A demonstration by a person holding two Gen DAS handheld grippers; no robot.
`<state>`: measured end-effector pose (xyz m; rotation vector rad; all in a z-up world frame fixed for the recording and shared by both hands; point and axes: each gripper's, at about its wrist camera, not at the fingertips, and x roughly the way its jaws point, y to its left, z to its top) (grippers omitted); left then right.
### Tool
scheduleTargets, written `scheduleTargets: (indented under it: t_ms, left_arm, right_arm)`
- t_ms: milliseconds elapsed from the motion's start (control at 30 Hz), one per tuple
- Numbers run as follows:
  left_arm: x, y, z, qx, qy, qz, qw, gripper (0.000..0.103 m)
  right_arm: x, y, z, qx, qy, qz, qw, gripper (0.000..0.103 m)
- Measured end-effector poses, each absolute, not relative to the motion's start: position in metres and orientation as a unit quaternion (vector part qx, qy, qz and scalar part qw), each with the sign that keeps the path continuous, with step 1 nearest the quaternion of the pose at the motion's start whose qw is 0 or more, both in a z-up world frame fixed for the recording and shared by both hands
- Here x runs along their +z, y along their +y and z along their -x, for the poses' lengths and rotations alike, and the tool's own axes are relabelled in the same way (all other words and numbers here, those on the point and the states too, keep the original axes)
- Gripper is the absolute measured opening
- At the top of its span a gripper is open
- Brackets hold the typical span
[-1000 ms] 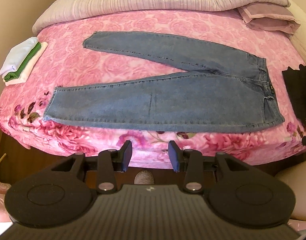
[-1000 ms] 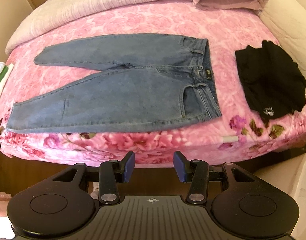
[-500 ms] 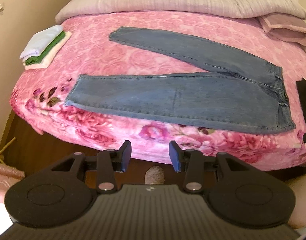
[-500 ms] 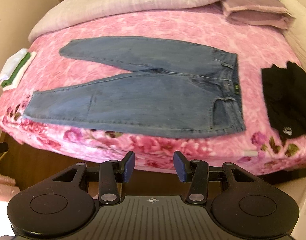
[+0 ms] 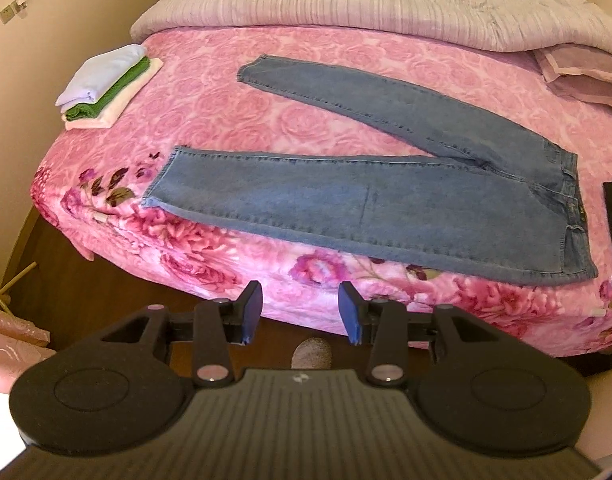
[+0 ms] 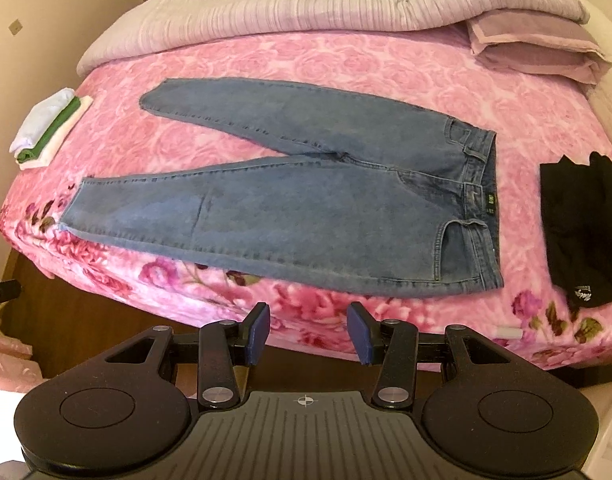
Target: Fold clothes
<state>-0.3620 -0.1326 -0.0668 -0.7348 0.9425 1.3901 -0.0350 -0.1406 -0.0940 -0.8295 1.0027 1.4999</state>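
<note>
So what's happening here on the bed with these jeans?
A person holding a gripper in each hand is about to fold clothes. The blue jeans lie spread flat on the pink floral bed, legs apart, not yet folded. The left gripper and right gripper are both open and empty, short of the bed's near edge. A folded stack sits at the bed's left, and a black garment waits on the right.

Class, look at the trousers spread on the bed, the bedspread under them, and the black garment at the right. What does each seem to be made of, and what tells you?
Trousers: probably denim, faded matte blue with stitched seams and belt loops.
Bedspread: looks like soft plush or fleece, printed with pink roses; fibre unclear.
Black garment: a limp, matte knit, perhaps cotton jersey; it slumps in folds.
</note>
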Motion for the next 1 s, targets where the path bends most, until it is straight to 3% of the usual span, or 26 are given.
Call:
scheduleTargets:
  t_ms: [500,1000]
  left_arm:
    - [-0.068,-0.104,0.312,0.559,0.398,0.281,0.671,0.040]
    - [-0.077,0.009,0.265,0.487,0.388,0.261,0.738,0.042]
  right_arm:
    - [-0.089,-0.146,-0.046,0.585,0.443,0.298,0.611,0.047]
    - [-0.073,-0.108,-0.102,0.564,0.424,0.223,0.672,0.047]
